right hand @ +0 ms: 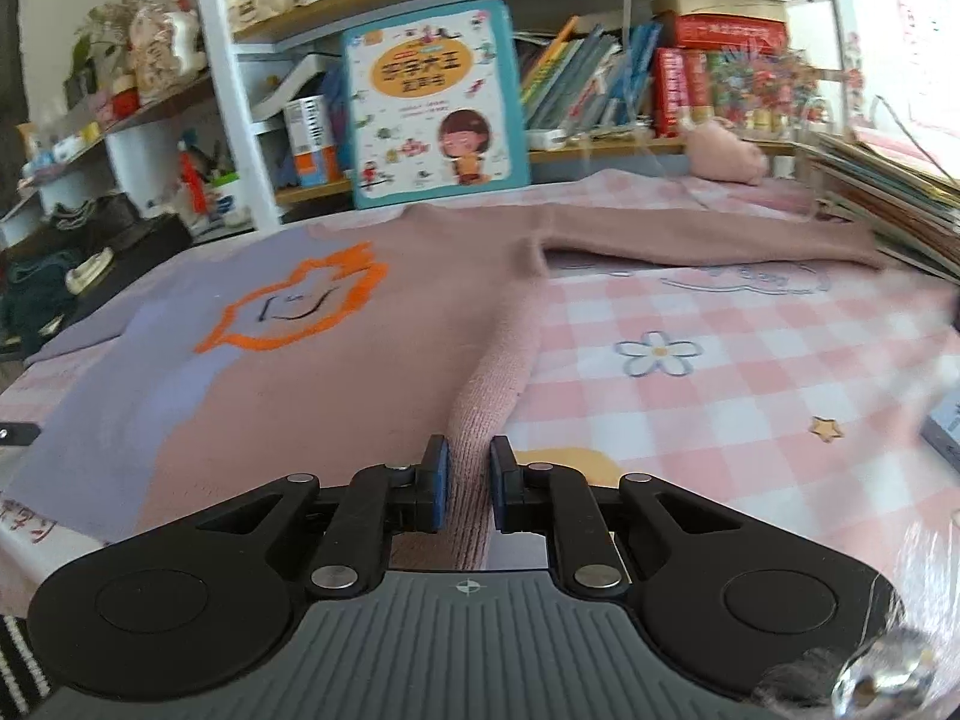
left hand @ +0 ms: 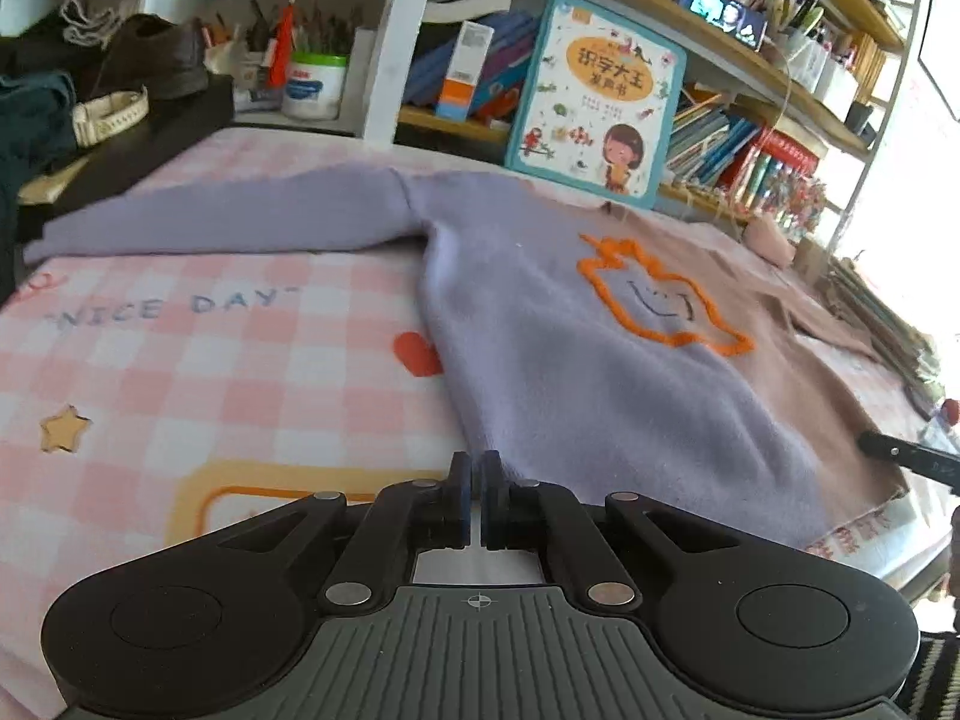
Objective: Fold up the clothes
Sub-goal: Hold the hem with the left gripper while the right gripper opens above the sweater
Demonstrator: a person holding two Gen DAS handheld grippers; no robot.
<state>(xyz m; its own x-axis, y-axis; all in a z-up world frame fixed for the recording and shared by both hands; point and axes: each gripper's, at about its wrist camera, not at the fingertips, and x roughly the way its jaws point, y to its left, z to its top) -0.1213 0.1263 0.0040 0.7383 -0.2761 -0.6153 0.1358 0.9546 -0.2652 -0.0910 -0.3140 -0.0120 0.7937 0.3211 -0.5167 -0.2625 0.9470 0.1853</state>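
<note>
Knitwear like this sweater (left hand: pixel 600 372) is soft and floppy, lying flat on the checked blanket (left hand: pixel 180 372); my left gripper (left hand: pixel 475 498) is pressed together at its near hem corner; my right gripper (right hand: pixel 467 486) pinches the opposite hem edge.

One sweater (left hand: pixel 600 372), two grippers (left hand: pixel 475 495), one picture book (left hand: pixel 600 96).

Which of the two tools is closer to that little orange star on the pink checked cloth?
Left. The left tool sits at the sweater's purple corner, with the star off to its left. The right tool pinches the sweater's pink corner, farther across.
</note>
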